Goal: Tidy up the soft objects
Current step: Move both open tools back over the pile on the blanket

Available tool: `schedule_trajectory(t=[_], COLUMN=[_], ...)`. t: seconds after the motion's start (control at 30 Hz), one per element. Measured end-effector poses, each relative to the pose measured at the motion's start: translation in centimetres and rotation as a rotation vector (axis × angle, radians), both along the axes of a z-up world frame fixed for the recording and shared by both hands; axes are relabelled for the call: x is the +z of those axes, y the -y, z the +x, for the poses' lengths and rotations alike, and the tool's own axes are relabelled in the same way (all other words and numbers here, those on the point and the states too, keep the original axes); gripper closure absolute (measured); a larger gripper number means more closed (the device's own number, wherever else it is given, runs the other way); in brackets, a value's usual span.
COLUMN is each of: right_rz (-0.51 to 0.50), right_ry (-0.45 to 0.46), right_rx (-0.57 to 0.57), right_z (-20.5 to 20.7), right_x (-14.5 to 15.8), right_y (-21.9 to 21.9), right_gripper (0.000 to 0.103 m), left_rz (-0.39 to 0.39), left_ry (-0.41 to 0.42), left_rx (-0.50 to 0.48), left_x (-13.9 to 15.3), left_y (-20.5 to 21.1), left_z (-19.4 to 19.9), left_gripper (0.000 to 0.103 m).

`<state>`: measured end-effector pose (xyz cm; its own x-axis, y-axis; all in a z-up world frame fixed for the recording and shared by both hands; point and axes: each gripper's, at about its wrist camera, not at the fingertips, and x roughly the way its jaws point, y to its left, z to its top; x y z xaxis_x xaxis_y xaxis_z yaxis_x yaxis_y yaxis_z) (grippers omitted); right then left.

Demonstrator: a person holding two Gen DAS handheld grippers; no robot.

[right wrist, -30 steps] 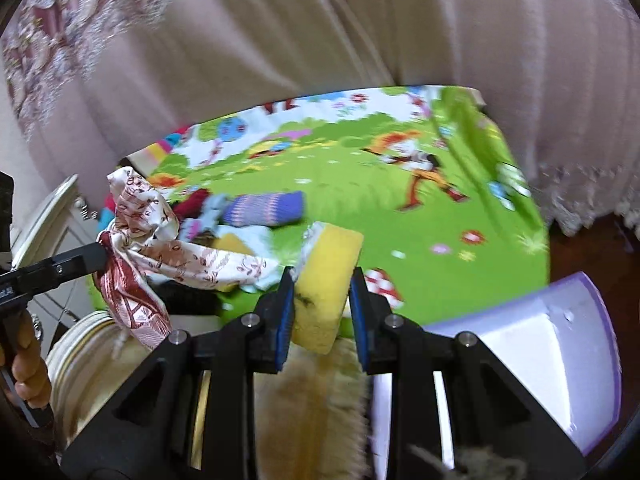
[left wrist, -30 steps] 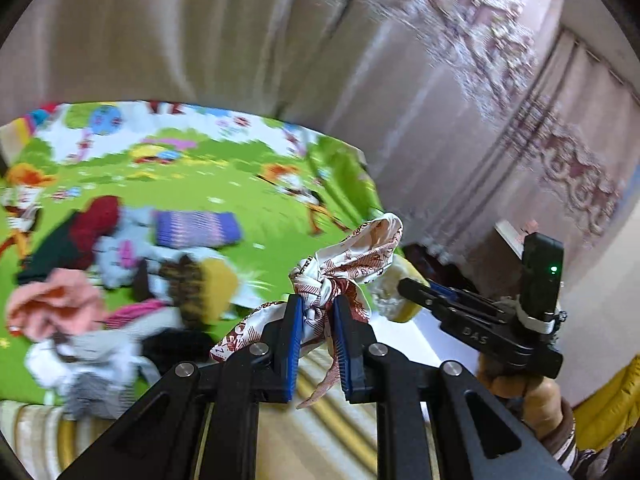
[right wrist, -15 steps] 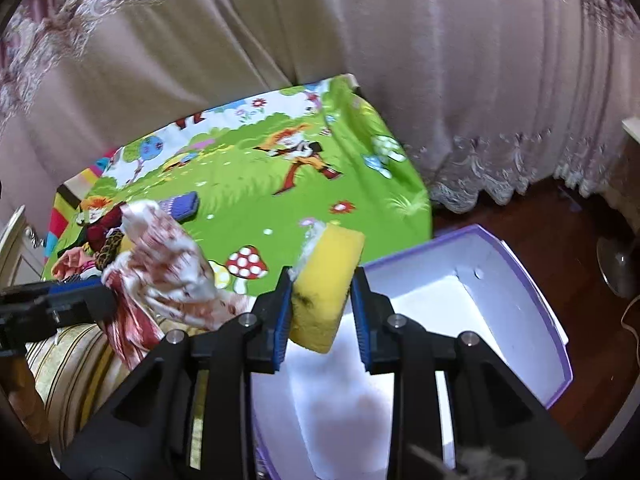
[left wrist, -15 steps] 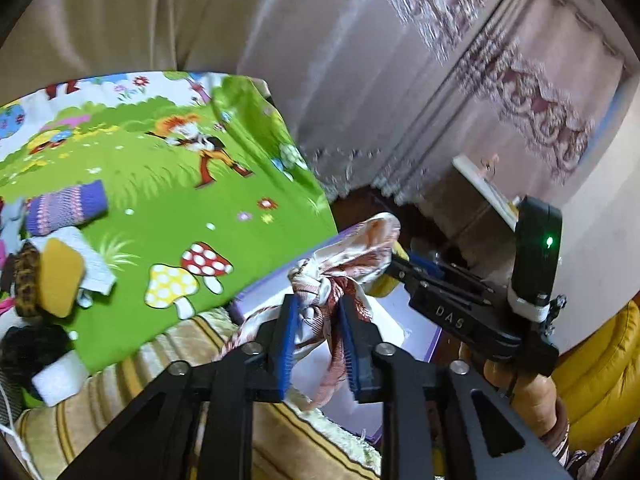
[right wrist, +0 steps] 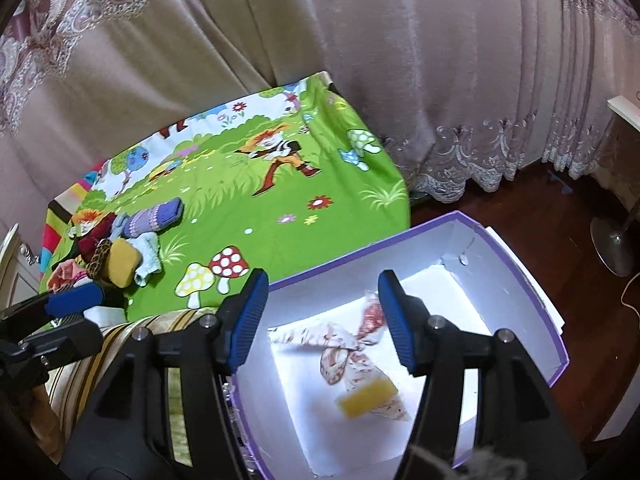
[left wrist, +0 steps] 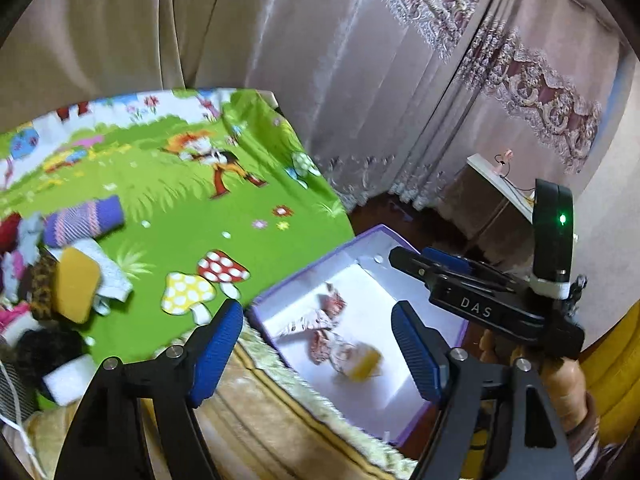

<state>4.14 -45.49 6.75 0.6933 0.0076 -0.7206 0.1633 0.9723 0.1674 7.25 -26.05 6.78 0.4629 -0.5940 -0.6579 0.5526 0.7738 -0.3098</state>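
Bright, fisheye-warped, perhaps motion-blurred.

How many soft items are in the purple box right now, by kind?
Patterned red-and-white silk scarf: 1
Yellow foam sponge block: 1
Total: 2, both lying loose on the white floor of the purple-edged box; both grippers are open above it.

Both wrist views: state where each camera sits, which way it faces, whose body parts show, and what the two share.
Left wrist: rides the left gripper, looking forward and down over its open fingers at the purple-edged box; the right gripper and the hand holding it show at right.
Right wrist: rides the right gripper, open, looking down into the box; the left gripper enters at left.
Shared: the box with the patterned scarf and yellow sponge inside, and the green cartoon mat.
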Motion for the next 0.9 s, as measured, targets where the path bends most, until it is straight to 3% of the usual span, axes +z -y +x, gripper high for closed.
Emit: schedule_trajectory(t=[0.1,0.37,0.9], right_rz=[0.0,-0.025,-0.013], right_ry=[0.0,-0.01,-0.035], right_rx=[0.023,0.116,0.287], right_z=[0.2,0.9,2.1], right_x=[0.1,0.6,0.7], right_y=[-0.8,-4.4,-11.3], right_gripper=[0.042,0.042,0.042], left_rz=[0.029,0.077,-0.046], left_ry=[0.029,-0.019,-0.127], left_rx=[0.031,0.148,0.434], left_x=[0.2,-1.1,-2.4], left_y=[-1.3,-7.0,-21.8], left_z=[-0.3,-0.1,-2.5], left_gripper=[0.026,0.026,0.026])
